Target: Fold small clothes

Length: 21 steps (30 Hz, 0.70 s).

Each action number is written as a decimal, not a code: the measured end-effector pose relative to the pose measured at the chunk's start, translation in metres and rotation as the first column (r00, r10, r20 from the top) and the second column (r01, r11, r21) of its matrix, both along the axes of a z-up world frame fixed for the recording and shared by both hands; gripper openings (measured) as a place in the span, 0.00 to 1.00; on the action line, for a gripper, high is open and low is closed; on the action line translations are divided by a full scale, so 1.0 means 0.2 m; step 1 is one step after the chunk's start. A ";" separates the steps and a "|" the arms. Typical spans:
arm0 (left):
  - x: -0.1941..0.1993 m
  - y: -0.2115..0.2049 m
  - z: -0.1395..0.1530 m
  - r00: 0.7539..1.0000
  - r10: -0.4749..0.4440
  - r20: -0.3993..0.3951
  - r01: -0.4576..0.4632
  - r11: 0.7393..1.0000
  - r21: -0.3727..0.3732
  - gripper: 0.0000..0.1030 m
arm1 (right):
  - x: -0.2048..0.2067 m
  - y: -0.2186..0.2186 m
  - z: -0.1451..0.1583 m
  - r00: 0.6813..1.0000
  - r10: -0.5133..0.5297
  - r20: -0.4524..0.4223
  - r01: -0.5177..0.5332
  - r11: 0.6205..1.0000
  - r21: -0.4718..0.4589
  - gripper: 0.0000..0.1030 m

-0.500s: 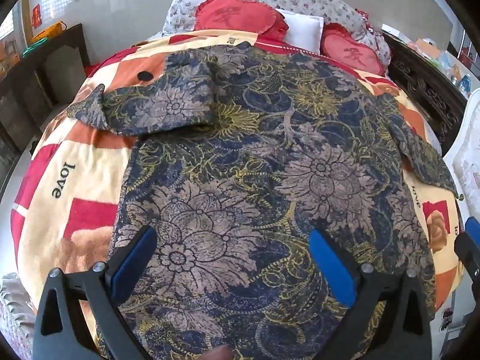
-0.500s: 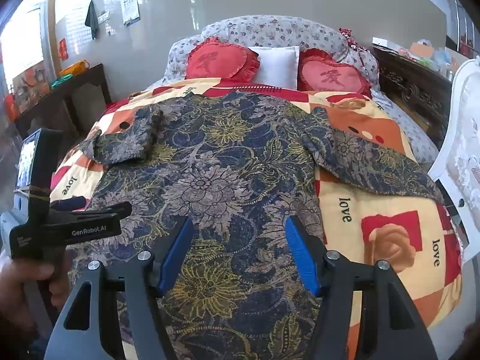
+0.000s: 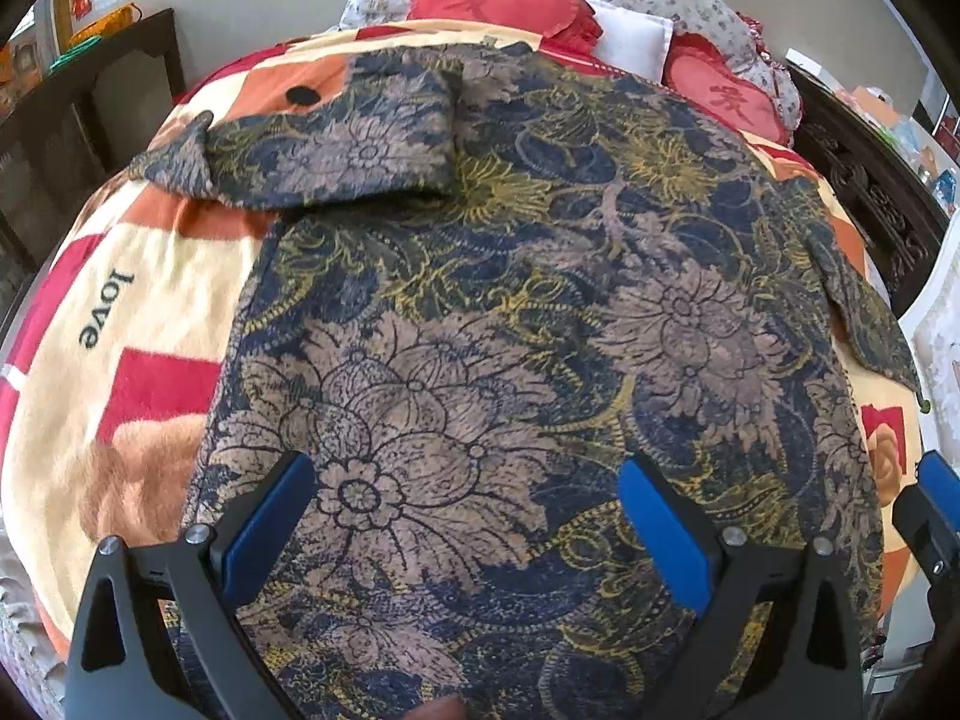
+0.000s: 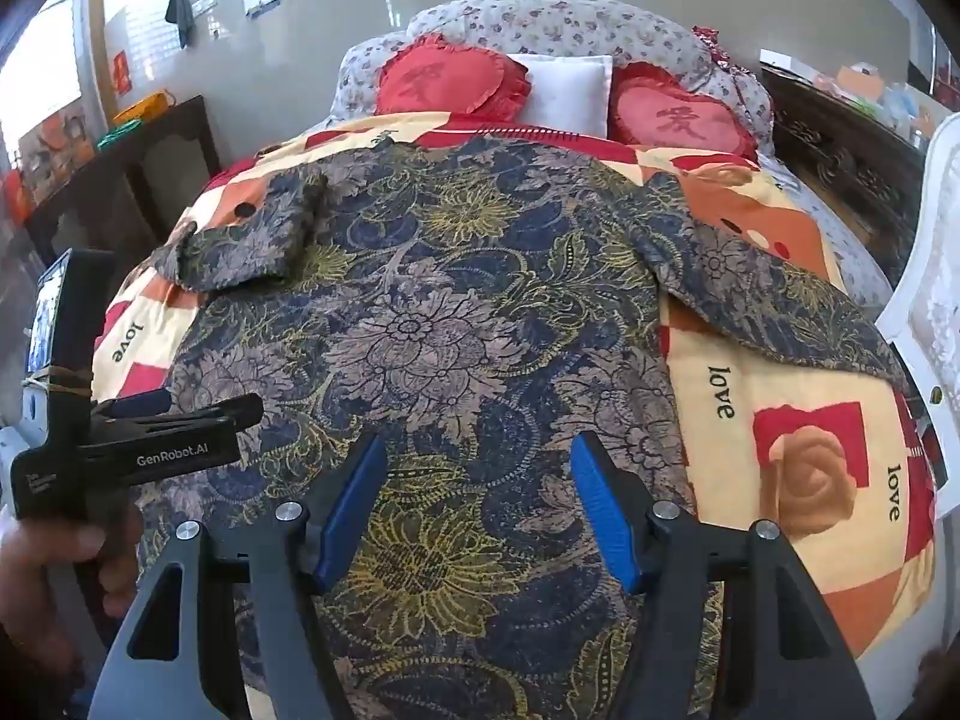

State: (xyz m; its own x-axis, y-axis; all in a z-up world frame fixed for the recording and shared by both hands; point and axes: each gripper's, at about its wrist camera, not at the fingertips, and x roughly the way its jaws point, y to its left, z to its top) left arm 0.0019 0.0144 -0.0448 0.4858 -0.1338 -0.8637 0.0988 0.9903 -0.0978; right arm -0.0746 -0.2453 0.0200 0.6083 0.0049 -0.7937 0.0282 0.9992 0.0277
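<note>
**Floral shirt spread flat on the bed**

A dark navy cotton shirt printed with tan and yellow flowers (image 3: 516, 324) (image 4: 432, 360) lies flat across the bed, hem nearest, collar at the far end. Its left sleeve is folded inward over the shoulder; the right sleeve stretches out toward the right edge, lying flat.

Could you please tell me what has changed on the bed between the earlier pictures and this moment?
Very little. Both views have shifted slightly over the floral shirt. The left gripper and right gripper are open as before, holding nothing. The shirt lies spread on the blanket, one sleeve folded in, the other out.
</note>
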 end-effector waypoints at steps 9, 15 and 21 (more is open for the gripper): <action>0.00 -0.01 -0.07 0.999 -0.004 -0.032 0.004 1.000 -0.009 1.00 | 0.02 0.02 -0.02 1.000 0.008 -0.018 -0.009 1.000 -0.006 0.75; -0.01 -0.01 -0.07 0.999 -0.011 -0.031 0.010 1.000 -0.011 1.00 | 0.01 0.00 -0.04 1.000 -0.004 -0.022 0.004 1.000 -0.001 0.75; -0.01 -0.01 -0.06 0.999 -0.009 -0.036 0.008 1.000 -0.016 1.00 | 0.00 0.00 -0.03 1.000 -0.002 -0.019 0.002 1.000 0.000 0.75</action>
